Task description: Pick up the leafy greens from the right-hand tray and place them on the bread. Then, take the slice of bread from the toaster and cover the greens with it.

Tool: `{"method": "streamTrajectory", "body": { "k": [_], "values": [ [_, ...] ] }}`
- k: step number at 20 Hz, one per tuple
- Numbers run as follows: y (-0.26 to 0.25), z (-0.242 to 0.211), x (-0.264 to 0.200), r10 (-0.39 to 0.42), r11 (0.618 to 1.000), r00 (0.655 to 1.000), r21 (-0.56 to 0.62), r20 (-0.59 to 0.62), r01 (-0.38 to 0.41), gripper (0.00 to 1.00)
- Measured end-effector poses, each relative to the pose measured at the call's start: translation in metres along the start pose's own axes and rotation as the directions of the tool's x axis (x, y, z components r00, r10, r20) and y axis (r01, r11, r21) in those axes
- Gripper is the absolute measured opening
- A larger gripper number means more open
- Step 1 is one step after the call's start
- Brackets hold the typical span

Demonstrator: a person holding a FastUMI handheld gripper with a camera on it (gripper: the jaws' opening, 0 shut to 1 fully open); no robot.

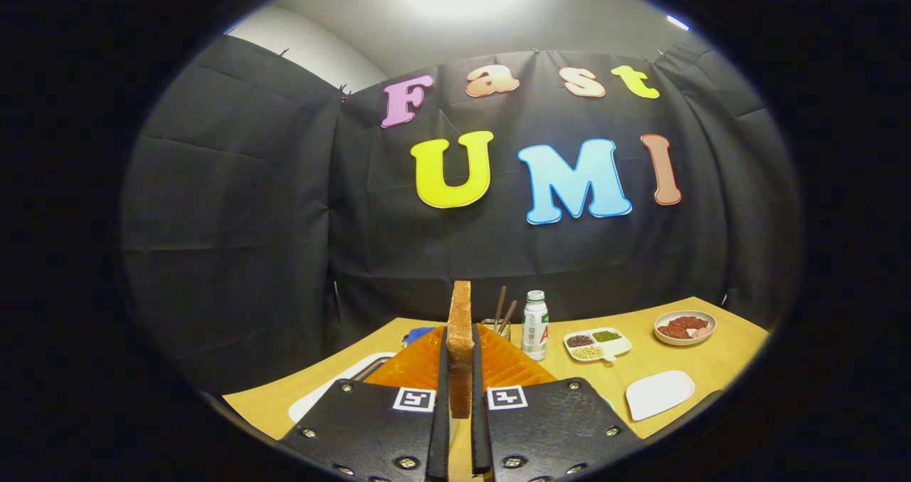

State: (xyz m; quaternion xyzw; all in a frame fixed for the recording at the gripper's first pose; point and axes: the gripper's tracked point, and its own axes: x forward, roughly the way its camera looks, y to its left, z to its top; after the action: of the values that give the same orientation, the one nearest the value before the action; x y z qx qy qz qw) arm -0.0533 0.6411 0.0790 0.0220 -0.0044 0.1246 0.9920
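**One slice of bread clamped upright in my gripper**

One slice of bread (460, 347) stands on edge between my fingers, and my gripper (460, 414) is clamped on it: both fingers (441, 396) press flat against its two broad faces, with the slice rising well above their tips. It is held above the bench (712, 354), in front of an orange ridged thing (509, 364) that lies just behind and below it; I cannot tell what that orange thing is.

I judge the slice to be light and fairly stiff, as toasted bread is, yet brittle at the crust and easy to crush or crumble. A grip low on the faces, as I have it, seems sound; pressing harder would dent the crumb, and a loose hold would let it tip. It should go down flat, so I expect to turn the wrist before letting go.

From this angle I see mostly its narrow edge: golden brown, rough and porous, darker near the bottom.

Beyond the bread to the right stand a small white bottle (535, 334), a divided dish (598, 344) of dark, green and pale bits, and a bowl (685, 327) of something reddish. Nearer to the bread than the bowl lies a white board (660, 394). I cannot make out the greens from here.
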Motion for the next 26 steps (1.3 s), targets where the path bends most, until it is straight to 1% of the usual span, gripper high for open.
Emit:
{"method": "streamTrajectory", "body": {
  "k": [5,11,14,17,22,25,26],
  "values": [
    [-0.052,-0.017,0.005,-0.076,0.996,0.996,0.035,-0.047,0.077,0.12],
    [-0.087,-0.046,0.009,-0.114,0.993,0.987,0.024,-0.113,0.117,0.12],
    [-0.094,-0.057,0.011,-0.099,0.994,0.985,0.037,-0.142,0.106,0.12],
    [-0.102,-0.067,0.011,-0.111,0.992,0.980,0.035,-0.168,0.118,0.12],
    [-0.099,-0.085,0.016,-0.070,0.993,0.975,0.081,-0.212,0.089,0.13],
    [-0.089,-0.099,0.020,-0.025,0.988,0.973,0.143,-0.231,0.059,0.12],
    [-0.088,-0.103,0.021,-0.021,0.985,0.971,0.163,-0.236,0.061,0.12]
  ]
}}
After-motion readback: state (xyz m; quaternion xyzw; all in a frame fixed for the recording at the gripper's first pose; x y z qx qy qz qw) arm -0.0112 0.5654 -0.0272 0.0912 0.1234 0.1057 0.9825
